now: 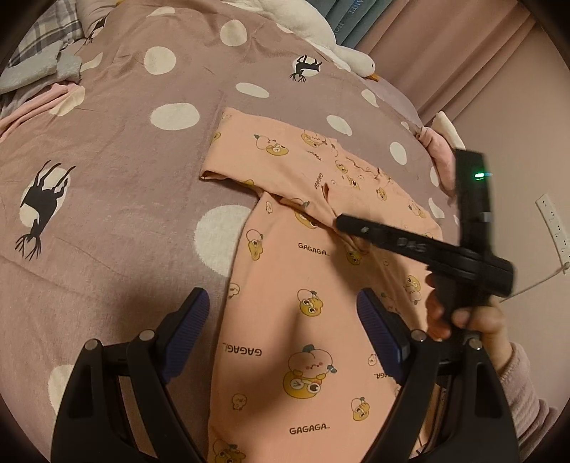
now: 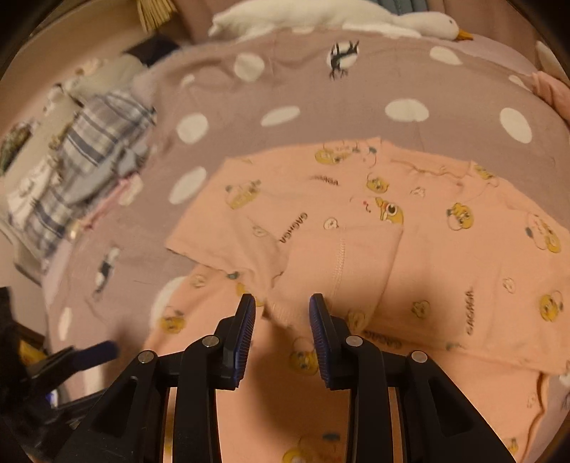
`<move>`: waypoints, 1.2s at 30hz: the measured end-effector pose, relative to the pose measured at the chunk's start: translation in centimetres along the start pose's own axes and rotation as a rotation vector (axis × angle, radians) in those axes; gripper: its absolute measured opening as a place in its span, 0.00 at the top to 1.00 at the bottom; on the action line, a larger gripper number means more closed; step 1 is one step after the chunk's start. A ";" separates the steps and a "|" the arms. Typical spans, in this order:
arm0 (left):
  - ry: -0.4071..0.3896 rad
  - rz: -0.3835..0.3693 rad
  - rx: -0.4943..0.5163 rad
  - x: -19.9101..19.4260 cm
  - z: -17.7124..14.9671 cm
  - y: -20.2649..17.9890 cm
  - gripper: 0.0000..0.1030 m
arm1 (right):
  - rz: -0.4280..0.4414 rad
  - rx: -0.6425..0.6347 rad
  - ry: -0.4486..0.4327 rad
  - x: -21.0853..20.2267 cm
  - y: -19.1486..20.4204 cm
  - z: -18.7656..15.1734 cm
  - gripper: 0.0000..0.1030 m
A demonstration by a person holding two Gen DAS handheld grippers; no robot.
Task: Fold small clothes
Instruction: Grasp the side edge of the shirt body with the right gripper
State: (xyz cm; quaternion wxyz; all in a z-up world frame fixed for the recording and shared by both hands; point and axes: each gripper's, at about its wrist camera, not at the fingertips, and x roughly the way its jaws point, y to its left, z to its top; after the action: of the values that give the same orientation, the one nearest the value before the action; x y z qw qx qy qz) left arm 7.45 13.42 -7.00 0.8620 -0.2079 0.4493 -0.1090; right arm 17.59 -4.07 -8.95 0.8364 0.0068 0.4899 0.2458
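Left tool [image 1: 283,313]: blue ribbed pads wide apart, nothing between them. We hover it over the lower body of the peach cotton garment with yellow cartoon prints and "GAGAGA" lettering [image 1: 306,320], so it looks staged to pin or catch fabric, not yet engaged.

Right tool [image 2: 282,310]: pads partly apart, straddling a raised ridge of the garment's fabric beside a stitched seam [image 2: 338,270]. Our read is that the gap is set for a pinch on that fold edge. Pads look not yet closed on cloth; whether they already touch it, we cannot tell. In the left wrist view the same tool [image 1: 340,222] reaches in from the right with its tip at the bunched fabric mid-garment, the hand [image 1: 463,317] gripping its handle.

Garment position: lying on the mauve duvet with white polka dots and black deer silhouettes [image 1: 124,199], which covers the bed. Its far part is already turned across the body and lies flat. Near part runs lengthwise towards us. So we judge the fold as partly done, with the right tool going for the next flap.

Why this split: one tool lifts at the seam ridge, where cloth is thick enough to grab, and the other waits open above the flat part to hold it down.

Further out: white plush goose [image 2: 356,17] at the far edge of the bed, plaid blue-and-white cloth pile [image 2: 82,167] off to the left, both well apart from the work.
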 end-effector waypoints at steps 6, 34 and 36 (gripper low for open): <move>0.004 -0.023 -0.018 0.1 0.0 0.3 0.18 | -0.018 0.003 0.002 -0.1 -1.1 -0.6 0.95; 0.018 -0.040 -0.045 -0.1 -0.2 1.3 0.18 | 0.054 0.411 -0.123 -4.2 -11.2 -3.4 0.78; 0.021 -0.041 -0.047 0.0 -0.1 1.3 0.18 | 0.046 0.353 -0.129 -4.4 -10.1 -2.7 0.95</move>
State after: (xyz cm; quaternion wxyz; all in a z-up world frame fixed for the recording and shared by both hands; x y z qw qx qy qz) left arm 7.42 14.52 -7.65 0.8496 -0.2362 0.4565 -0.1181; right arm 17.71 -15.42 -9.31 0.8460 0.1803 0.4706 0.1740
